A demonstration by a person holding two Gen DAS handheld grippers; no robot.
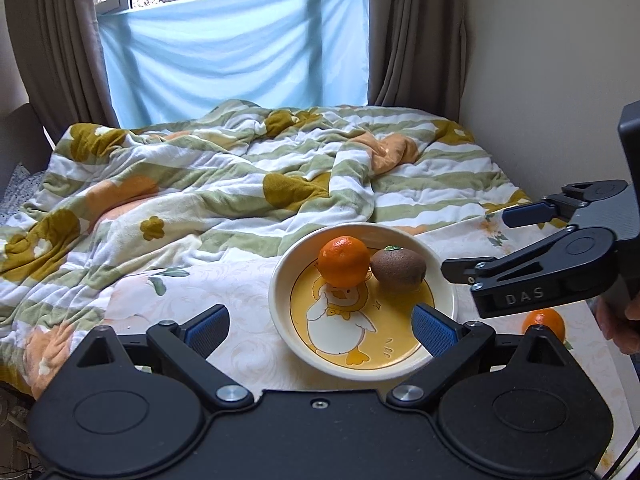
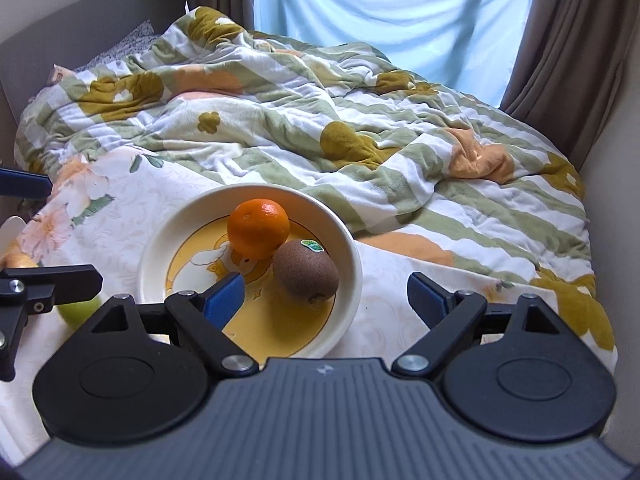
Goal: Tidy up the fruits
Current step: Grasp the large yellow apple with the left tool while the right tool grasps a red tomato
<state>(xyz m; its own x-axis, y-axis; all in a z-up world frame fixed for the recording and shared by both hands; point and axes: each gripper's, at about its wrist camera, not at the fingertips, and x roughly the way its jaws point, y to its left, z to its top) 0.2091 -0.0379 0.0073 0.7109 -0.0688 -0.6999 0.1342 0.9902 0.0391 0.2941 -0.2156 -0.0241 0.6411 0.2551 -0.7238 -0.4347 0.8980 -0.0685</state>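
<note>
A cream bowl (image 1: 280,304) with a duck picture stands on a floral cloth; it also shows in the right wrist view (image 2: 160,236). In it lie an orange (image 1: 344,261) (image 2: 258,228) and a brown kiwi (image 1: 398,269) (image 2: 306,273), touching. My left gripper (image 1: 320,326) is open and empty, its right finger over the bowl's near rim. My right gripper (image 2: 326,298) is open and empty, just short of the kiwi; it shows from the side in the left wrist view (image 1: 476,240). A second orange (image 1: 545,322) lies right of the bowl. A green fruit (image 2: 78,314) lies left of it.
A rumpled striped flowered blanket (image 1: 224,184) covers the bed behind the bowl. A wall (image 1: 552,60) stands on the right, curtains (image 1: 52,40) and a blue sheet over the window at the back. The cloth's near right edge (image 1: 624,364) drops off.
</note>
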